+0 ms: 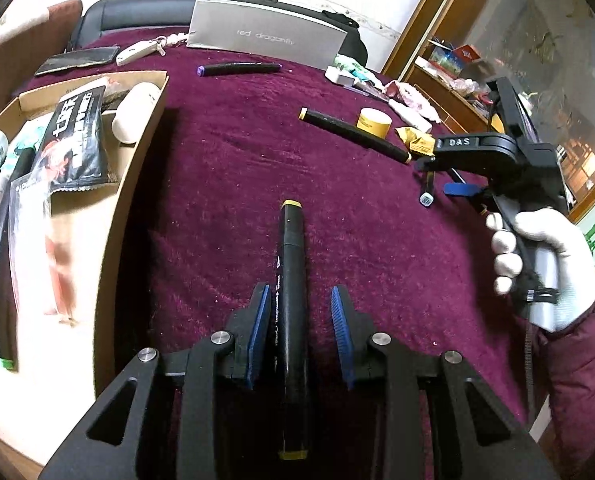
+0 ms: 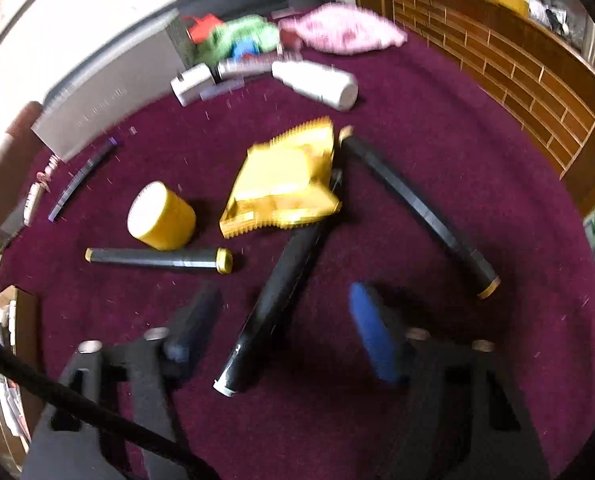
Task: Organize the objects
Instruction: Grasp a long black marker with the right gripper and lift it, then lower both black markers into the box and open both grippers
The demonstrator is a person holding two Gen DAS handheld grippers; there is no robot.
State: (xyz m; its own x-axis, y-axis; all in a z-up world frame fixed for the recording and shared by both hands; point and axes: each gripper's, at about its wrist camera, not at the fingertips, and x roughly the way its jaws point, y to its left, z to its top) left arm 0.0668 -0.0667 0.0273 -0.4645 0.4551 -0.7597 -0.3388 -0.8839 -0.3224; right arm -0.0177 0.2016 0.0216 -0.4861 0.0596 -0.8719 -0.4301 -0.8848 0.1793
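**Across the maroon cloth, two tools over two markers**

Across both views the maroon tabletop [image 1: 225,152] spreads widest. At the left edge of the left wrist view stands a cardboard box [image 1: 137,168] with packets in it. Bottom centre there, the left tool [image 1: 299,312] is open, a yellow-capped black marker [image 1: 293,320] lying between its blue pads with gaps on both sides. In the blurred right wrist view the right tool [image 2: 281,328] straddles a white-tipped marker [image 2: 273,308], jaws apart and not touching it. Above sits a yellow packet [image 2: 285,180], and left of that a yellow jar [image 2: 161,216].

Bare cloth [image 1: 225,184] between box [image 1: 137,168] and markers [image 1: 353,136].
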